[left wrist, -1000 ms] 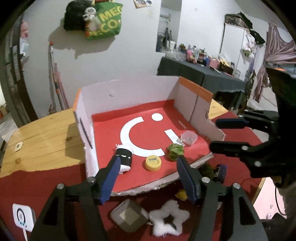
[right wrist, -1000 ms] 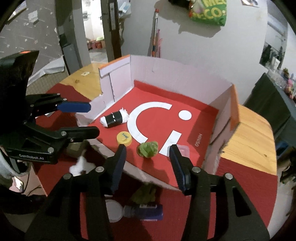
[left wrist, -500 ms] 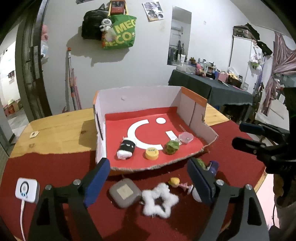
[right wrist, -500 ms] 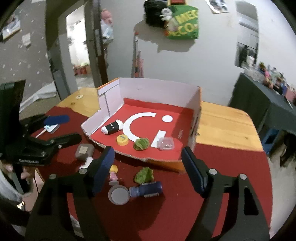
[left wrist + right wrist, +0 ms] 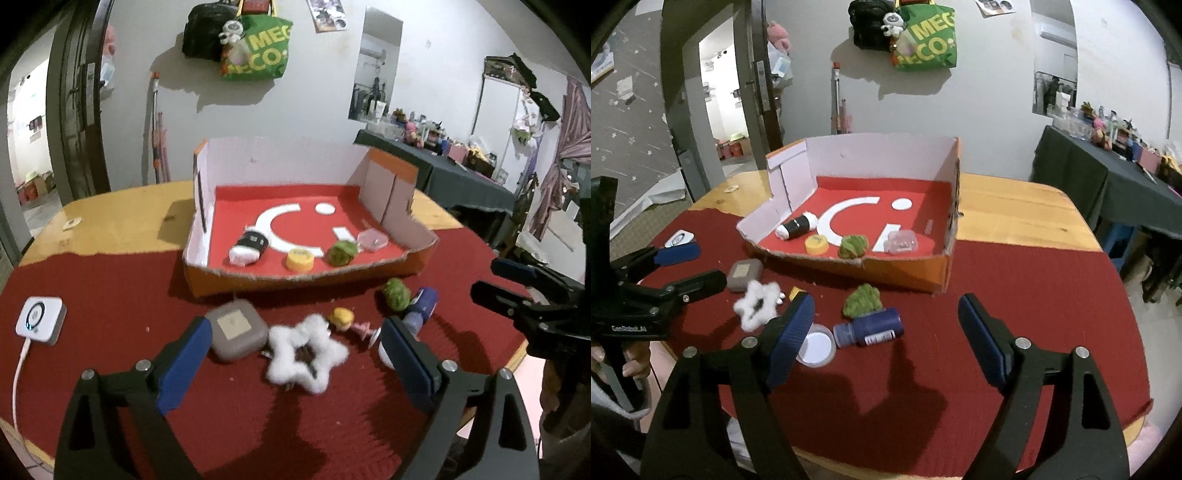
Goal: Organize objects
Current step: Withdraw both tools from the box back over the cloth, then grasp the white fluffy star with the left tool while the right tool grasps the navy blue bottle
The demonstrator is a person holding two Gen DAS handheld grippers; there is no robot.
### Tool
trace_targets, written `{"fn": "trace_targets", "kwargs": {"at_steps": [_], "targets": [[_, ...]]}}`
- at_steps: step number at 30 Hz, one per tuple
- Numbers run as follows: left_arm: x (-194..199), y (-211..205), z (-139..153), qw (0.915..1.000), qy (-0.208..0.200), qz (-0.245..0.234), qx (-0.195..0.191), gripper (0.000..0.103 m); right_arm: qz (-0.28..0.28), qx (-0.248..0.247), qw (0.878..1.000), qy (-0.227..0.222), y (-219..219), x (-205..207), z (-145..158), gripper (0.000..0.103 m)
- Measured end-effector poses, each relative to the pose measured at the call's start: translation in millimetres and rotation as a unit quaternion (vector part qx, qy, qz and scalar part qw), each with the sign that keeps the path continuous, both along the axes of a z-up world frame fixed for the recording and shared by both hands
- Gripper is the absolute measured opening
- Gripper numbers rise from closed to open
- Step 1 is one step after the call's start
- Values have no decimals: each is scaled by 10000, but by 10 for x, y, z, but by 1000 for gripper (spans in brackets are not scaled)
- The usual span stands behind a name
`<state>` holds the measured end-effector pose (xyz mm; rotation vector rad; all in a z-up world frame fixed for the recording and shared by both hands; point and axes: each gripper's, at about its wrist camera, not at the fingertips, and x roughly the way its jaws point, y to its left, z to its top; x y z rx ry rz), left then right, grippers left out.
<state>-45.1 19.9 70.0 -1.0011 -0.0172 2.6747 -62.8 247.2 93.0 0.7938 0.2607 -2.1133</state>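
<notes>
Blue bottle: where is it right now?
The blue bottle lies on its side on the red cloth outside the box, between the green clump and white lid, in the right wrist view.

Both tools hang above the bench's near edge, tilted downward toward its surface. The left tool (image 5: 295, 356) has its blue-padded jaws spread wide and opening, with nothing pressed between the pads. The right tool (image 5: 886, 336), to its side nearer the bench's right edge, also has its jaws apart and opening, gripping nothing. In the right wrist view, fingers of the person's left hand (image 5: 631, 363) wrap the left tool's black handle.
</notes>
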Motion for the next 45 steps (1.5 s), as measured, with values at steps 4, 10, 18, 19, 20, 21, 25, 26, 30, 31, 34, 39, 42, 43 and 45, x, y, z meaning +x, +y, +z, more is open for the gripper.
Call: {"fn": "trace_targets", "kwargs": {"at_steps": [4, 10, 18, 19, 20, 21, 25, 26, 30, 31, 34, 39, 42, 43, 45], "targets": [[8, -2, -170, 9997, -224, 83, 39, 94, -36, 63, 9999, -92, -6, 12, -138, 80], [-14, -2, -396, 9981, -589, 84, 131, 94, -97, 176, 9989, -431, -47, -23, -398, 80], [-68, -25, -537, 9969, -768, 53, 134, 94, -127, 300, 9975, -631, -129, -90, -560, 80], [-71, -20, -534, 9970, -759, 38, 118, 94, -126, 310, 9973, -656, -142, -104, -574, 80], [-73, -14, -531, 9971, -753, 23, 96, 94, -122, 317, 9971, -680, -156, -117, -584, 80], [-74, -13, -530, 9972, -742, 19, 83, 93, -118, 322, 9969, -708, -170, -131, -595, 80], [-90, -1, -541, 9975, -710, -15, 13, 91, -114, 340, 9964, -773, -216, -183, -624, 80], [-103, 5, -538, 9976, -698, -27, -16, 89, -107, 347, 9962, -788, -228, -194, -630, 80], [-130, 39, -531, 9977, -663, -116, -47, 83, -69, 401, 9959, -809, -285, -231, -665, 80], [-137, 44, -530, 9977, -663, -143, -32, 82, -59, 404, 9959, -803, -295, -239, -665, 80], [-152, 79, -521, 9976, -643, -237, -26, 75, -38, 413, 9959, -801, -328, -258, -667, 80], [-184, 120, -522, 9974, -632, -353, -12, 65, 69, 390, 9963, -756, -364, -229, -669, 80], [-189, 107, -524, 9974, -617, -365, 10, 56, 99, 413, 9969, -661, -389, -216, -685, 79], [-189, 103, -523, 9974, -625, -368, 23, 52, 126, 384, 9972, -629, -389, -214, -690, 75], [-189, 98, -521, 9973, -632, -368, 44, 48, 141, 327, 9976, -597, -390, -211, -693, 63]]}}
